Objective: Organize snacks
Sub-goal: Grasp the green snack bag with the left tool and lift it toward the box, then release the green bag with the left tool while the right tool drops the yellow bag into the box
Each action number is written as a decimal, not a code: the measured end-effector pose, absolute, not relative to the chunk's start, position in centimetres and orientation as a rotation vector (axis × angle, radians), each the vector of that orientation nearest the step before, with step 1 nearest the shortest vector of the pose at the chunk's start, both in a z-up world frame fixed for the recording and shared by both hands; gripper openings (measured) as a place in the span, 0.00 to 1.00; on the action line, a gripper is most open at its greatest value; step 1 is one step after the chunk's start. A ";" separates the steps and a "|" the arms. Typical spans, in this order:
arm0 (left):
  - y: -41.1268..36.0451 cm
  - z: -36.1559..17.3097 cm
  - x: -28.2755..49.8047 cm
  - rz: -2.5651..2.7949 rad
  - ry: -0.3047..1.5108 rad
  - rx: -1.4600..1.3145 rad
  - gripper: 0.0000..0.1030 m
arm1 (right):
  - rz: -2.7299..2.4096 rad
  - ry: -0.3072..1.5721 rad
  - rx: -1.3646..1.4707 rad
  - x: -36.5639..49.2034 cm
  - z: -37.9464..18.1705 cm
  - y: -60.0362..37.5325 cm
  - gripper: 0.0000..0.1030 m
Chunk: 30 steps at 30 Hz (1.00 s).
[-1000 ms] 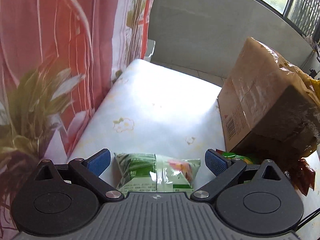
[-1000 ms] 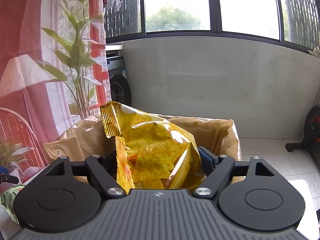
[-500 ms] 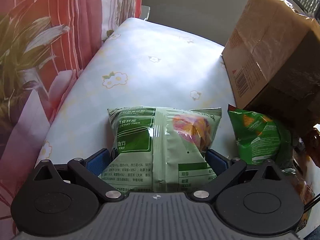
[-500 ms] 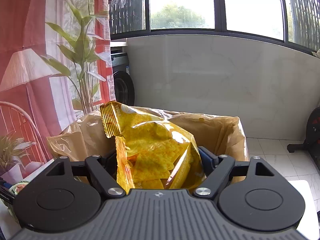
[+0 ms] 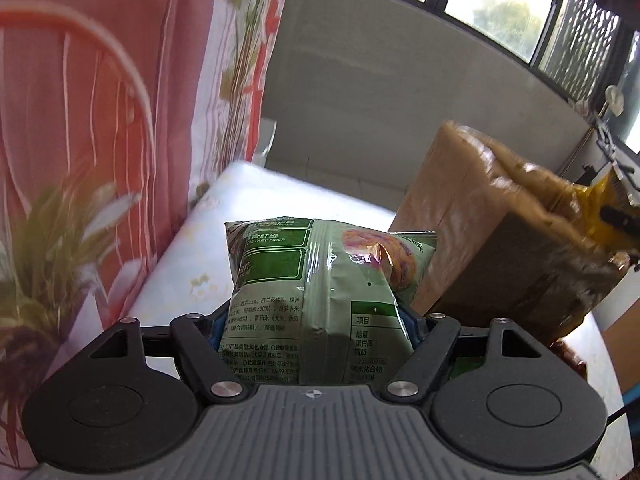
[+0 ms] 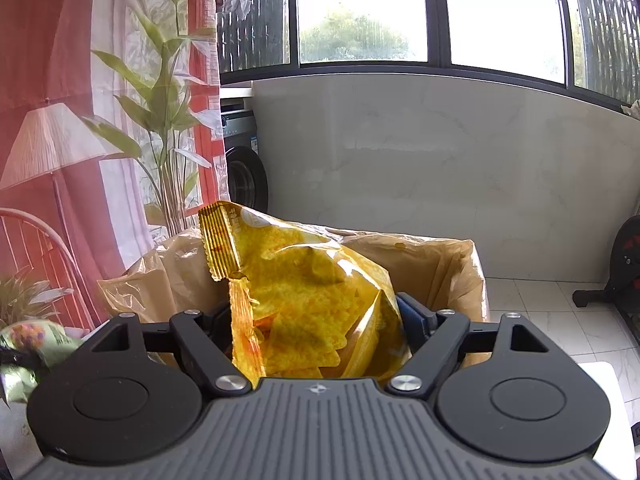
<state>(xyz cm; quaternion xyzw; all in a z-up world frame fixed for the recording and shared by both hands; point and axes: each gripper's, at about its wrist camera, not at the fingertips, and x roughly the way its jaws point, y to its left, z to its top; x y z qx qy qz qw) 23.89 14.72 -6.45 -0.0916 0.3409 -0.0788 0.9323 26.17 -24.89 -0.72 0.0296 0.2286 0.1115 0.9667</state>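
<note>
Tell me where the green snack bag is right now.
In the left wrist view the green snack bag sits between the closing jaws of the left gripper, lifted above the white table, left of the cardboard box.

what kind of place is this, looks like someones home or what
Most likely a home, on an enclosed balcony or sunroom. A front-loading washing machine stands by the wide windows, a patterned curtain hangs at the left, and a table with a flowered cloth carries a cardboard box.
</note>
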 end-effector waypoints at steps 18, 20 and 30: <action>-6.0 1.9 37.9 -0.446 0.492 -0.109 0.78 | 0.151 0.491 0.111 30.1 -1.4 -27.1 0.84; -7.5 0.9 39.7 -0.441 0.518 -0.077 0.79 | 0.149 0.489 0.097 30.3 -1.5 -27.3 0.90; -8.0 0.5 40.2 -0.424 0.520 -0.078 0.93 | 0.159 0.463 0.107 29.3 -1.2 -28.9 1.00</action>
